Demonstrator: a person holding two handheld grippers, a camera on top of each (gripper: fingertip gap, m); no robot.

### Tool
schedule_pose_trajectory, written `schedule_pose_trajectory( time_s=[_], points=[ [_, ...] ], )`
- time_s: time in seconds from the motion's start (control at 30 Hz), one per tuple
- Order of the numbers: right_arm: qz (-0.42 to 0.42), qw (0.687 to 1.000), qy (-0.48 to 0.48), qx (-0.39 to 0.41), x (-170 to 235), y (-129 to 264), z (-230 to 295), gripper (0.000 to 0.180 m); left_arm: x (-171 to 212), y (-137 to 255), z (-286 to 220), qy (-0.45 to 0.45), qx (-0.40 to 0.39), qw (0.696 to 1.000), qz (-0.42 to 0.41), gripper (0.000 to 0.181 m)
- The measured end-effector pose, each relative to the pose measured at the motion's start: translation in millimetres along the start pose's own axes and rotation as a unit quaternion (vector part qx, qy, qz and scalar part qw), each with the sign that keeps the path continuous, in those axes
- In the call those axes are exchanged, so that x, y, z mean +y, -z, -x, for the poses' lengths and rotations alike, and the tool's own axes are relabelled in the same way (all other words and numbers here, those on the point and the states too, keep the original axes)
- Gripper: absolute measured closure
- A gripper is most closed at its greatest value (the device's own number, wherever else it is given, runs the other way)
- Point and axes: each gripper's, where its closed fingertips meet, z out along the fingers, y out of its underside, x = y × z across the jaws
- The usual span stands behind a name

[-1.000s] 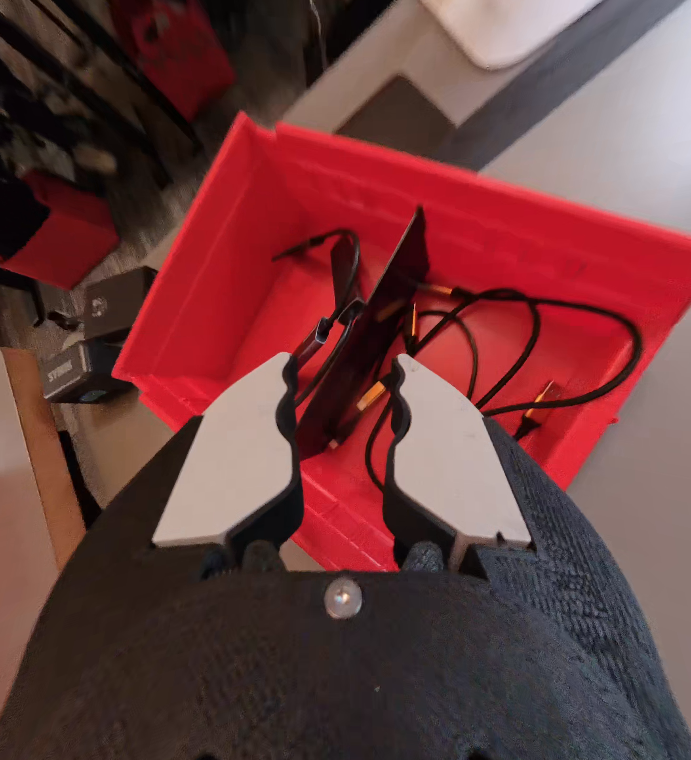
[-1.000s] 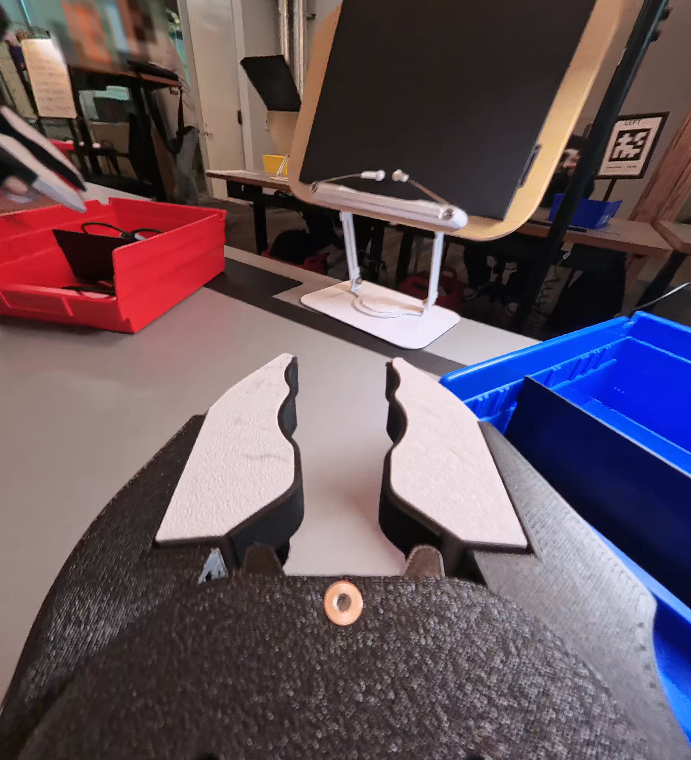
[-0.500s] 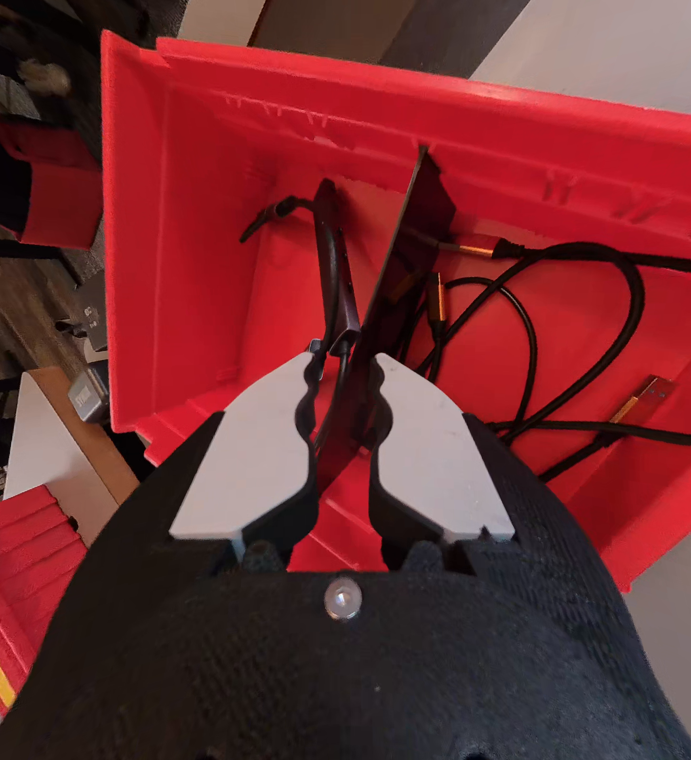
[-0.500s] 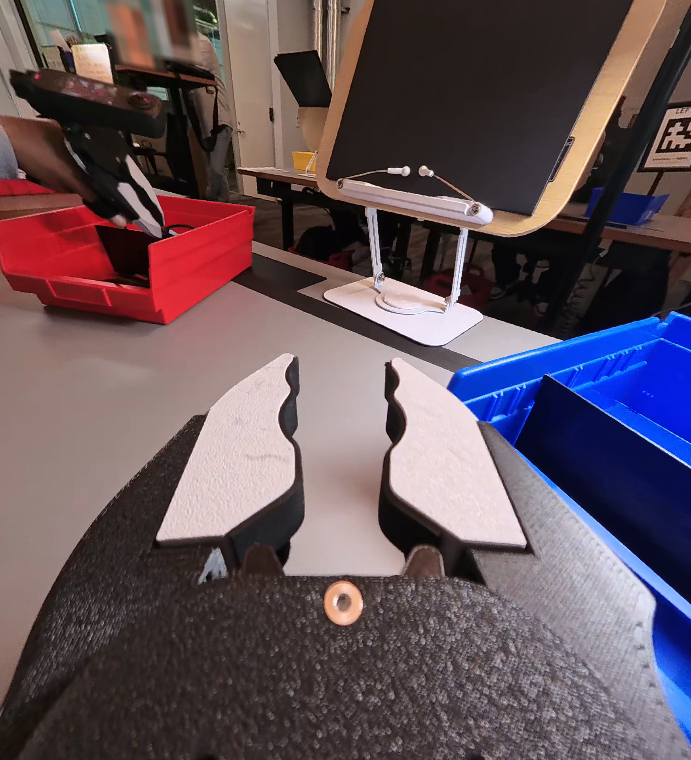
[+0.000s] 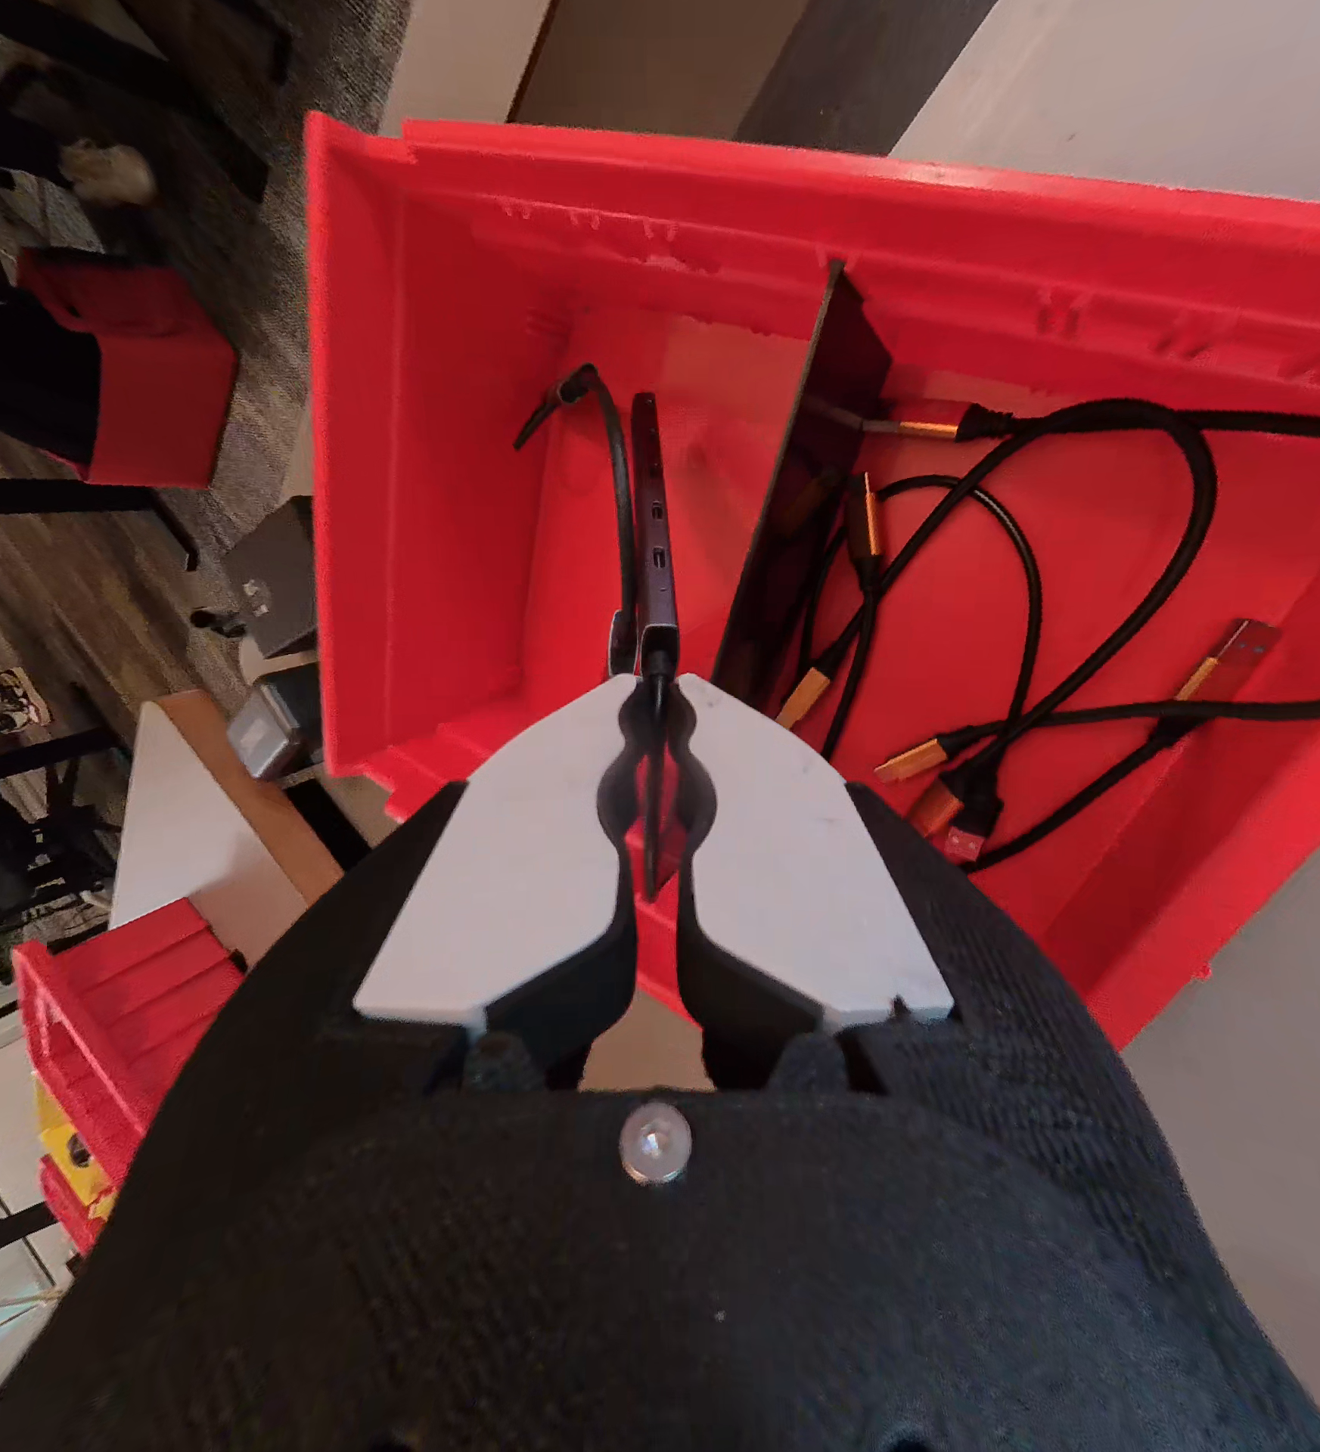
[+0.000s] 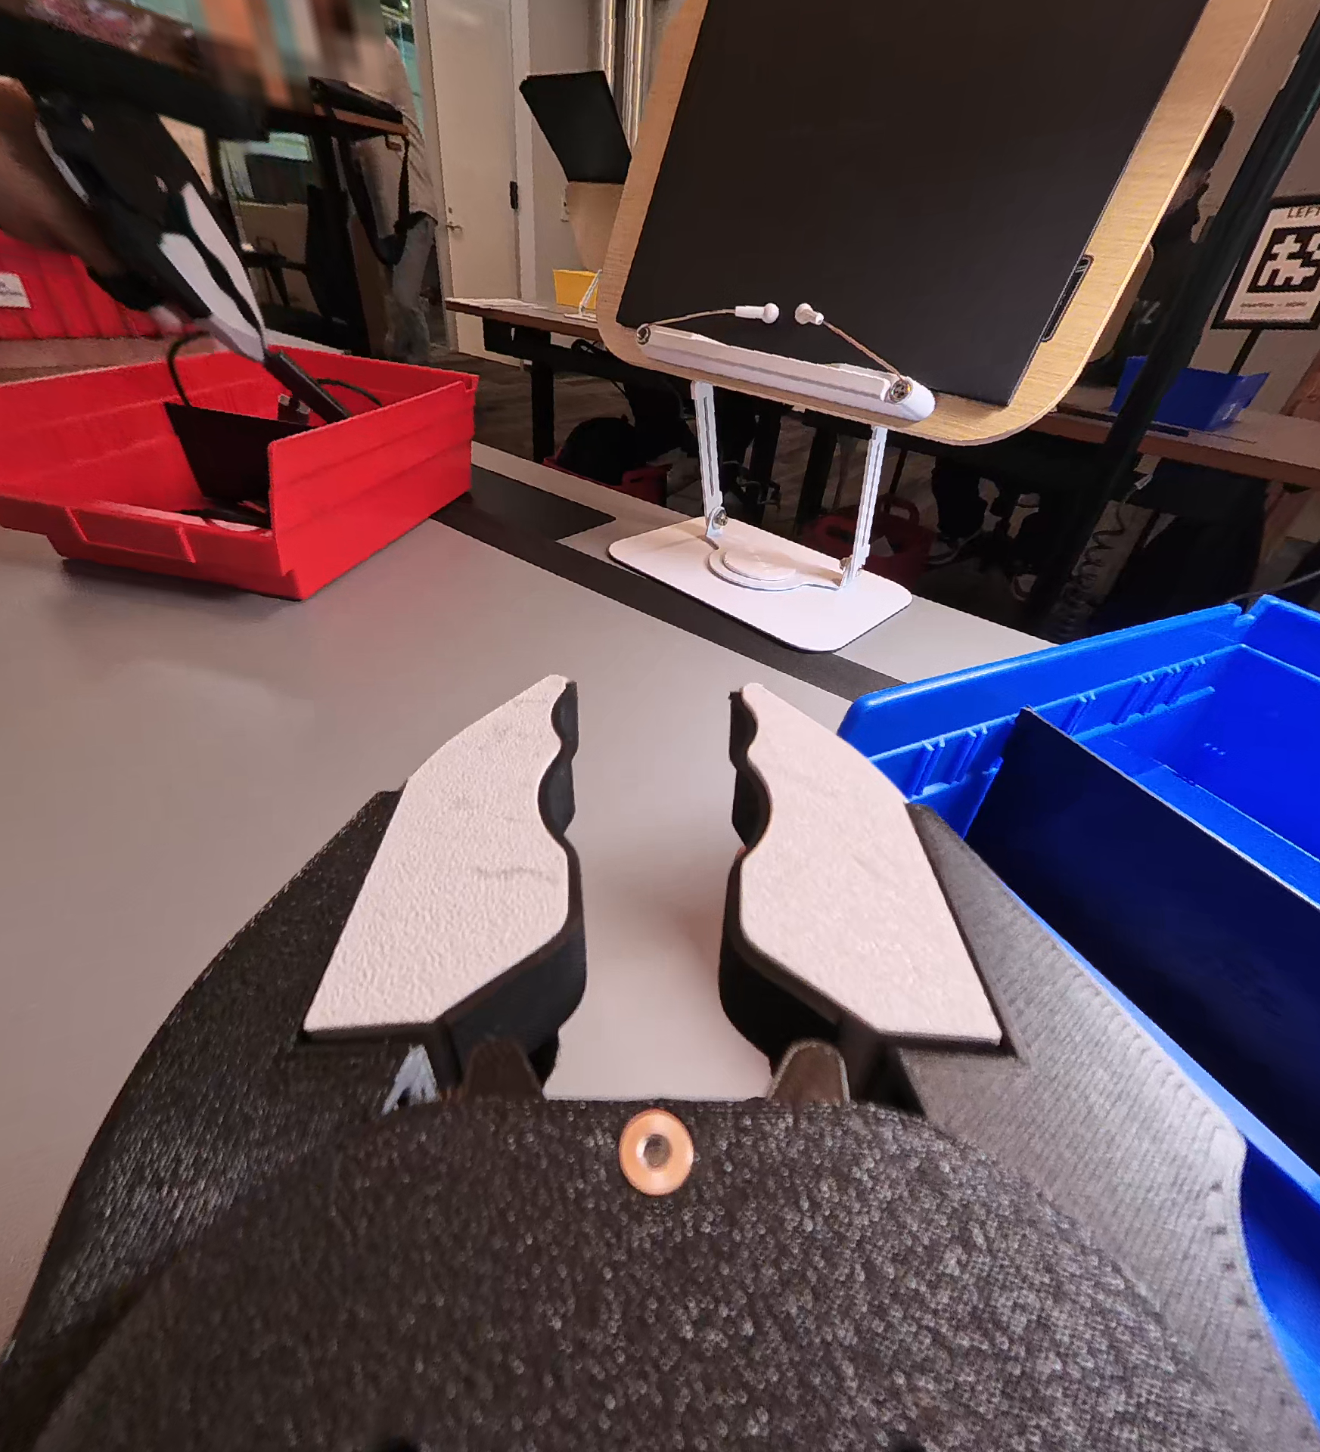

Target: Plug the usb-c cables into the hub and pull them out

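A red bin [image 5: 719,165] with a black divider [image 5: 837,377] shows in the left wrist view. Its right compartment holds several black cables with orange plugs [image 5: 1034,566]. My left gripper [image 5: 652,695] is shut on the near end of the slim dark hub [image 5: 652,534], where its own black cable [image 5: 621,487] comes out. The hub hangs tilted over the left compartment. In the right wrist view the left gripper [image 6: 248,338] holds the hub [image 6: 307,389] above the red bin [image 6: 373,479]. My right gripper [image 6: 652,707] is open and empty above the grey table [image 6: 169,746].
A blue bin [image 6: 1191,707] with a dark divider stands right of my right gripper. A white stand [image 6: 766,581] carries a dark board with a wooden edge [image 6: 916,157] at the table's back. More red bins [image 5: 91,1045] lie beyond the table's left edge.
My left gripper went down into the bin's left compartment, shut on the hub's near end and drew back, raising the hub. The right gripper stayed open and shifted a little.
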Motion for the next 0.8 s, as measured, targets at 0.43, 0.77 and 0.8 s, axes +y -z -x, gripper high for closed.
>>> schedule_pose_trajectory(
  time_s=[0.43, 0.77, 0.8],
  points=[
    [0.011, 1.000, 0.002, -0.007, 4, -3, 6, 0.144, -27, 143, 45, -0.027, -0.077, 0.993, -0.088, 0.177],
    [-0.033, 0.997, -0.052, -0.051, -29, -4, 29, 0.144, -111, 279, -8, 0.017, 0.001, 0.907, -0.421, 0.177],
    [-0.048, 0.995, -0.054, -0.062, -41, -4, 35, 0.144, -120, 288, -22, 0.023, 0.031, 0.885, -0.464, 0.177]
  ],
)
